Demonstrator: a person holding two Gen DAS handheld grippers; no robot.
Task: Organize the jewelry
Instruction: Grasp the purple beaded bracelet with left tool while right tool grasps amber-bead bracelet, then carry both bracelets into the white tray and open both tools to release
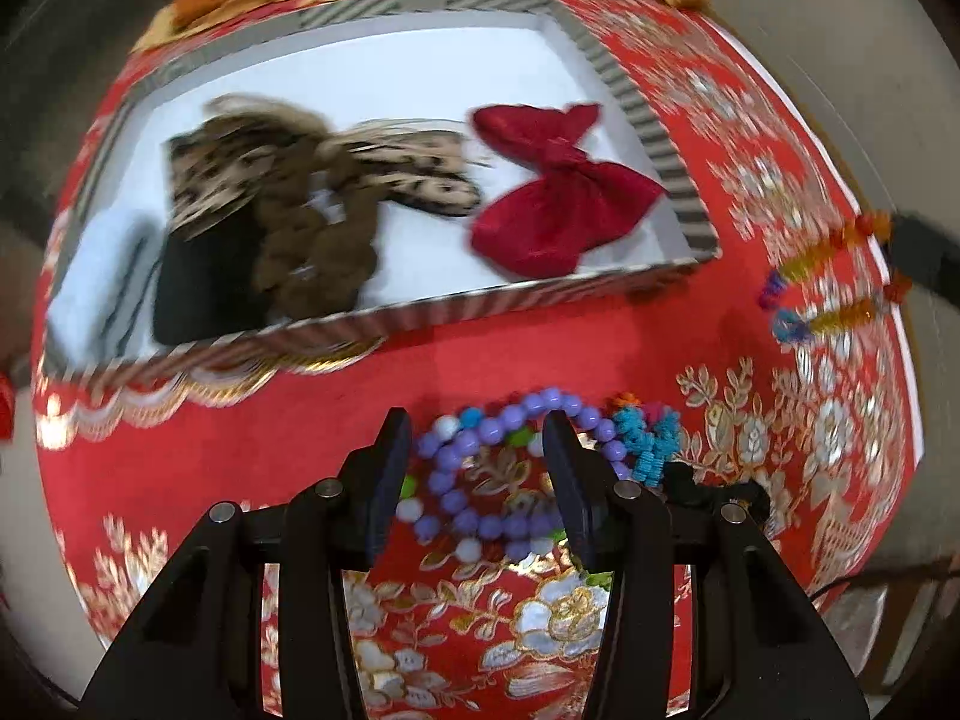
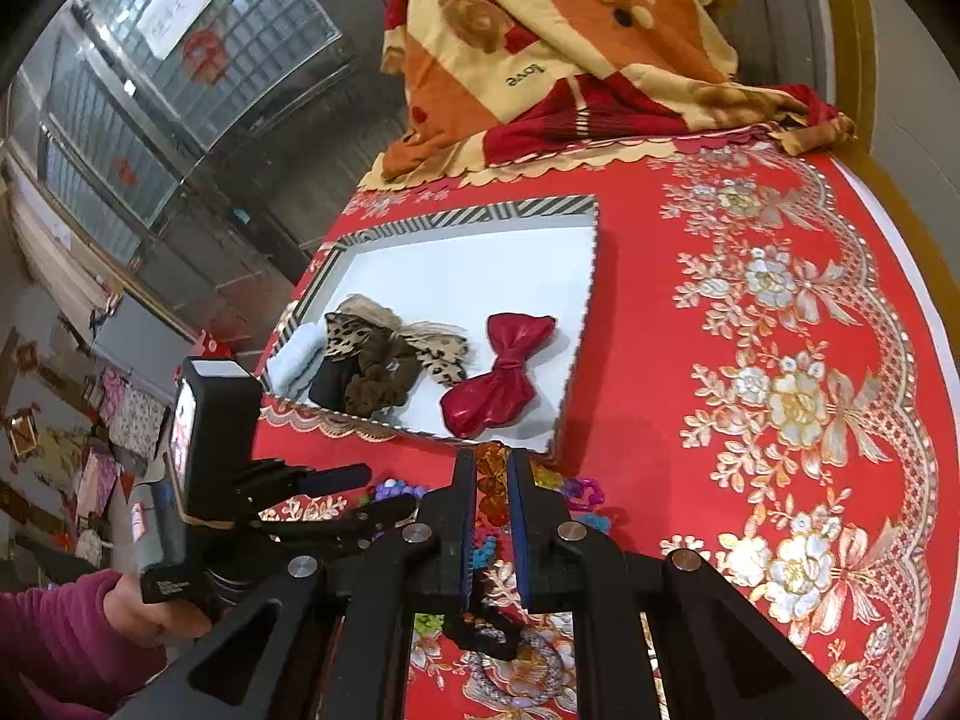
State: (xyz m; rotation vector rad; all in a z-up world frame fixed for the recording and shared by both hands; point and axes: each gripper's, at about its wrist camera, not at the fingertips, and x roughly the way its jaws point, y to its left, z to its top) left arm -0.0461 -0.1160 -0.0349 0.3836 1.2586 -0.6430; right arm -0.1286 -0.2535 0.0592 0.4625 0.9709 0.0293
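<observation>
A striped-rim tray (image 1: pixel 492 300) (image 2: pixel 576 324) with a white floor holds a red bow (image 1: pixel 555 195) (image 2: pixel 498 375), leopard and brown scrunchies (image 1: pixel 288 204) (image 2: pixel 378 360) and a black item. My left gripper (image 1: pixel 477 426) is open, its fingers straddling a purple bead bracelet (image 1: pixel 480 468) on the red cloth. My right gripper (image 2: pixel 492 468) is nearly shut on an orange translucent bead strand (image 2: pixel 492 486), which also shows in the left wrist view (image 1: pixel 840 258). The left gripper shows in the right wrist view (image 2: pixel 366 489).
A turquoise bead piece (image 1: pixel 651 438) and a black hair tie (image 1: pixel 708 492) (image 2: pixel 486 630) lie beside the bracelet. A grey braided band (image 2: pixel 510 678) lies near me. A folded blanket (image 2: pixel 570 48) sits behind the tray. The table edge (image 2: pixel 924 276) curves at right.
</observation>
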